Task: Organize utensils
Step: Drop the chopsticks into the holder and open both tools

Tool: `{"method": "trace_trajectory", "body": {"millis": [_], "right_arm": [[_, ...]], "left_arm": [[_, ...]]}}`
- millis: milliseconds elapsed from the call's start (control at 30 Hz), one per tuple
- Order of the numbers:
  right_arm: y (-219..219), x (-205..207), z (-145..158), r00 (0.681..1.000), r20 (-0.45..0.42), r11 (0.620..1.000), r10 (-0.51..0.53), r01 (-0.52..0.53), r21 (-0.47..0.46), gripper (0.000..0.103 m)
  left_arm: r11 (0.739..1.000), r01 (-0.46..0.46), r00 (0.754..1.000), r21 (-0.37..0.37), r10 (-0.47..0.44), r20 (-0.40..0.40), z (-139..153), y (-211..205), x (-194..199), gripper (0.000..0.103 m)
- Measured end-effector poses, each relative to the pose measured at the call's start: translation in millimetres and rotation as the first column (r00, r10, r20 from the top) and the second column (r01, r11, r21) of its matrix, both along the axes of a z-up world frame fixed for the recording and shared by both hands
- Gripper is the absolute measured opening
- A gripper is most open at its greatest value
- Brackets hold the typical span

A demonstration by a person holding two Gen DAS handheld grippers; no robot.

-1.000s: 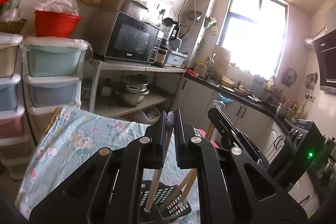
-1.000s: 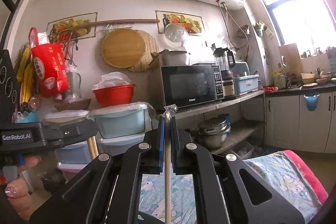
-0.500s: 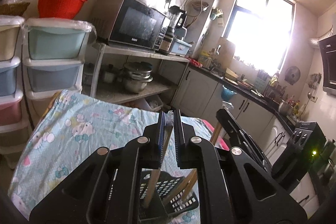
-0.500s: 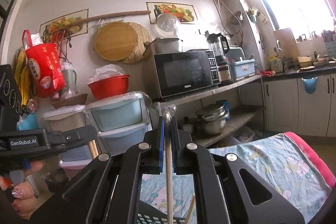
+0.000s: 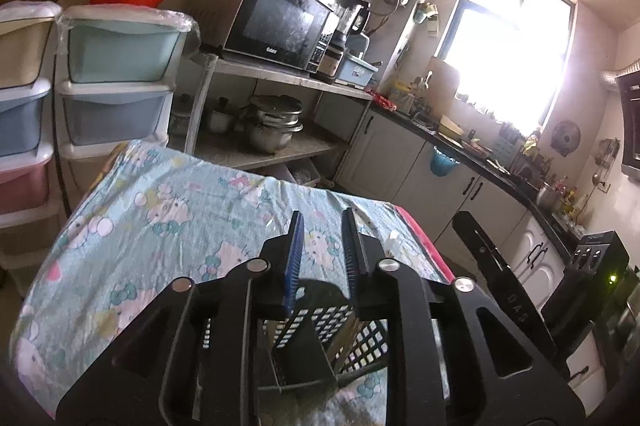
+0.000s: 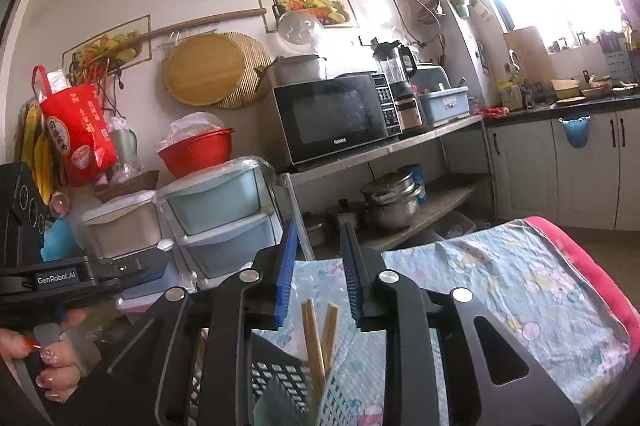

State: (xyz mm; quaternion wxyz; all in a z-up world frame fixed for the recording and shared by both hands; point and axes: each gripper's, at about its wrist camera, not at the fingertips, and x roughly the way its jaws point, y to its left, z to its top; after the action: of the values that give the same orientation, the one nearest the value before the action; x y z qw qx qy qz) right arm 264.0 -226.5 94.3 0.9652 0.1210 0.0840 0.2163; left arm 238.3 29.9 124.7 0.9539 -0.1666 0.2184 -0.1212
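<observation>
A black mesh utensil basket (image 5: 340,338) stands on the table with the blue cartoon cloth (image 5: 168,226), right under both grippers. My left gripper (image 5: 322,222) is open and empty above it. My right gripper (image 6: 318,238) is open and empty too. Two wooden chopsticks (image 6: 318,334) stand upright in the basket (image 6: 280,382), just below the right fingers. The other gripper shows at the right in the left wrist view (image 5: 500,290) and at the left in the right wrist view (image 6: 80,276).
Stacked plastic drawers (image 5: 116,78) stand past the table's far left. A metal shelf holds a microwave (image 5: 280,26) and steel pots (image 5: 272,122). White cabinets and a black counter (image 5: 472,154) run along the right. A pink edge (image 6: 592,262) borders the cloth.
Both grippers opened and let go of their chopsticks, which dropped into the basket. Both views tilted down towards the table.
</observation>
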Motion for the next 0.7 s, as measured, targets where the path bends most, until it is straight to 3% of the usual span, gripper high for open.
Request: {"method": "trace_trajectory", "body": {"millis": [67,200,700], "right_arm": [[-1,-1,-1,1.0,-0.012,1.0,0.001,-0.001,-0.002,0.026],[-3,-7,-4,0.999,-0.049,1.0,0.02,-0.02,-0.003,0.029],[-6,-31,-23,0.98,-0.193,0.997,0.051,-0.06,-0.041,0.037]], "left_arm": [[1.0,-0.005,1.0,0.004,0.005,-0.007,-2,1,-3,0.025],[1.0,-0.004,1.0,0.006,0.004,-0.023,-8,2,-9,0.025],[0.999,0.007,0.997,0.032,-0.004,-0.081,-27,2,-34,0.046]]}}
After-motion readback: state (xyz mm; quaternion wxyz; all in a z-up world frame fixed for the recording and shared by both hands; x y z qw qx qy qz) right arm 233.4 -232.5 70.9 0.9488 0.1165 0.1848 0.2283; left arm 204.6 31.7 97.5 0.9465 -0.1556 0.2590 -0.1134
